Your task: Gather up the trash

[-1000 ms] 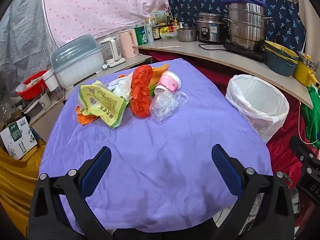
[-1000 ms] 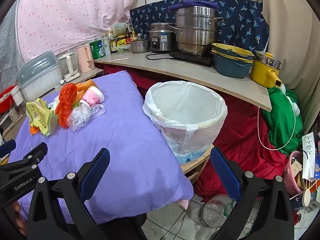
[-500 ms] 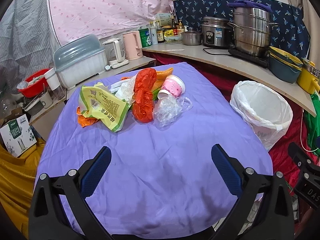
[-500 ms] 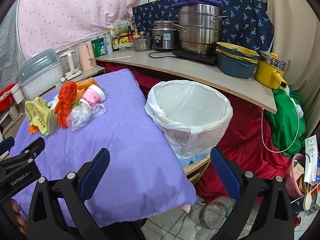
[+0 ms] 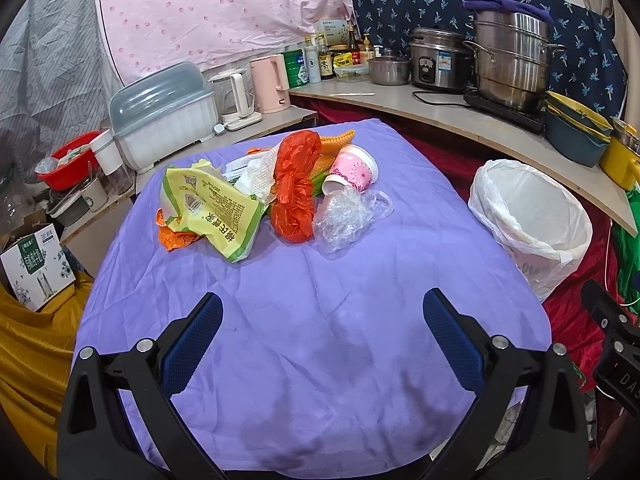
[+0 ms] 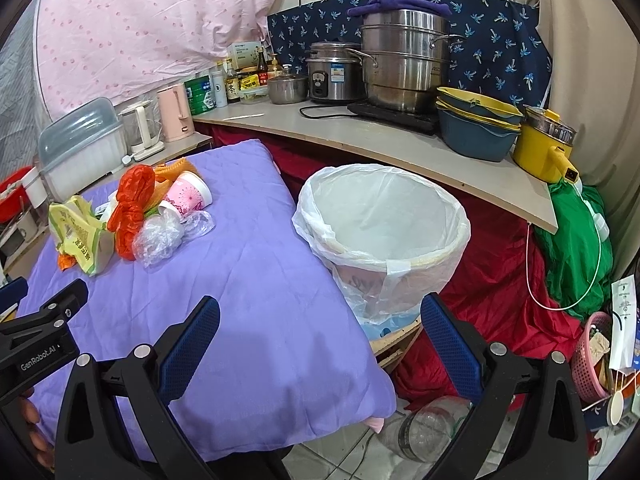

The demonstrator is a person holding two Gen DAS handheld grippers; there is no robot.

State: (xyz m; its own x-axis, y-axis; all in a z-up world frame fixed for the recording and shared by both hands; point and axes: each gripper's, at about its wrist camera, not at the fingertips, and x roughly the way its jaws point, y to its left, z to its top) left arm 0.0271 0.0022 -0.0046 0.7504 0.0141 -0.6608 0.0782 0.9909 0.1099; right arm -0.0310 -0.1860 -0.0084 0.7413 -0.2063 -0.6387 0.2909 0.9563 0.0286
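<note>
White tissue (image 5: pixel 256 172) lies mostly buried under the trash pile; wrapper print (image 5: pixel 216 212) perhaps illegible.

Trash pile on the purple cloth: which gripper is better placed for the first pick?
Left. The left gripper is open and aimed at the trash pile; the right gripper, also open, faces the lined bin.

Even, soft indoor light; colours read clearly. Faint claw shadows fall on the tabletop (image 5: pixel 320 360). Sharp at centre; strong fisheye bending and black vignette at corners.
</note>
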